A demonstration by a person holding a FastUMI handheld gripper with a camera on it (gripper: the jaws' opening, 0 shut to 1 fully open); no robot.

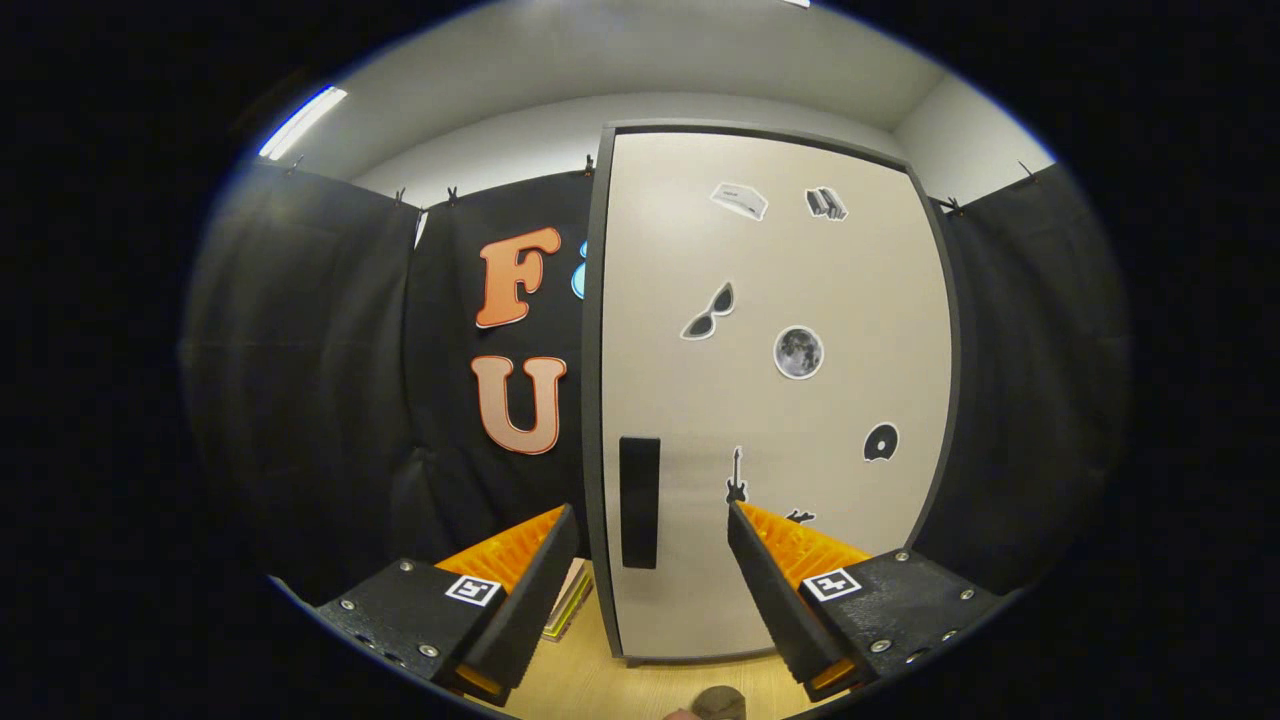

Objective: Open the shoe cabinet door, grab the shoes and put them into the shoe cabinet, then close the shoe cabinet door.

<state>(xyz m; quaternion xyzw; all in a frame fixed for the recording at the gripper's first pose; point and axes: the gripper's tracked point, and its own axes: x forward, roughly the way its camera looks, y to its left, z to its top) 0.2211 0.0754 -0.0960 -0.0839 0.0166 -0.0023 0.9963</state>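
The cabinet door (770, 400) is standing shut, closing off the interior ahead. The gripper (652, 560) is hanging with fingers spread wide, gripping nothing; the gap between them is lining up with the dark handle (640, 502), with nothing standing between. Black cloth (300, 380) is hemming in both sides. Bare floor (600, 680) is lying free below the fingers.

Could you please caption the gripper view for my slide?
Open gripper faces the closed shoe cabinet door, its black handle just beyond the fingers.
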